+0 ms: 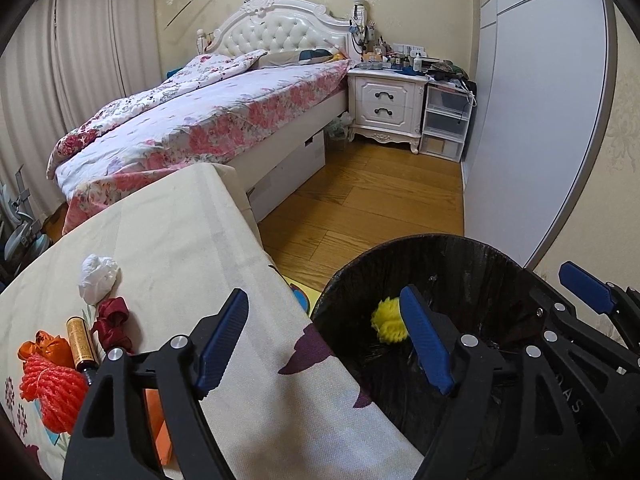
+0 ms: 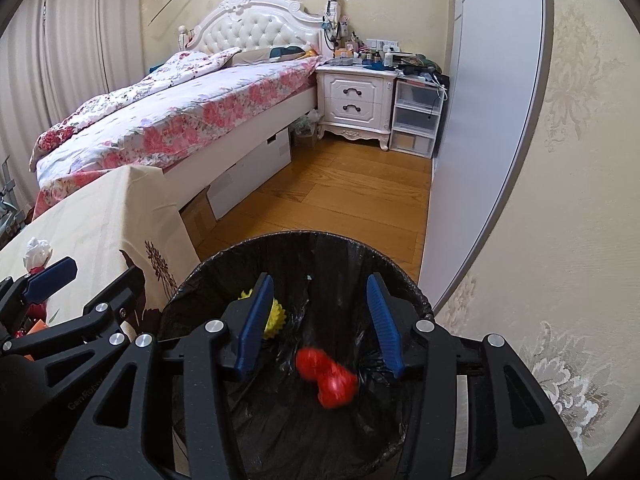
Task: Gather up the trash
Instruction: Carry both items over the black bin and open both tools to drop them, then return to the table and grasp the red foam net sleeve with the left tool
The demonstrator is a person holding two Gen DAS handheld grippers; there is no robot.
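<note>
bed (image 1: 208, 120) floral | nightstand (image 1: 386, 110) white | floor (image 1: 380, 196) wood | curtains (image 1: 80, 60) drawn

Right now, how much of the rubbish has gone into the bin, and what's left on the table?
Done: a yellow scrap lies in the black bin. In hand: nothing; a blurred red piece is in the bin below the open right tongs; the left tongs are open too. Left on the table: white tissue, dark red ribbon, gold tube, orange bundles.

A home bedroom: floral-quilted bed (image 1: 192, 120), white nightstand (image 1: 386, 106), curtains (image 1: 80, 60).
</note>
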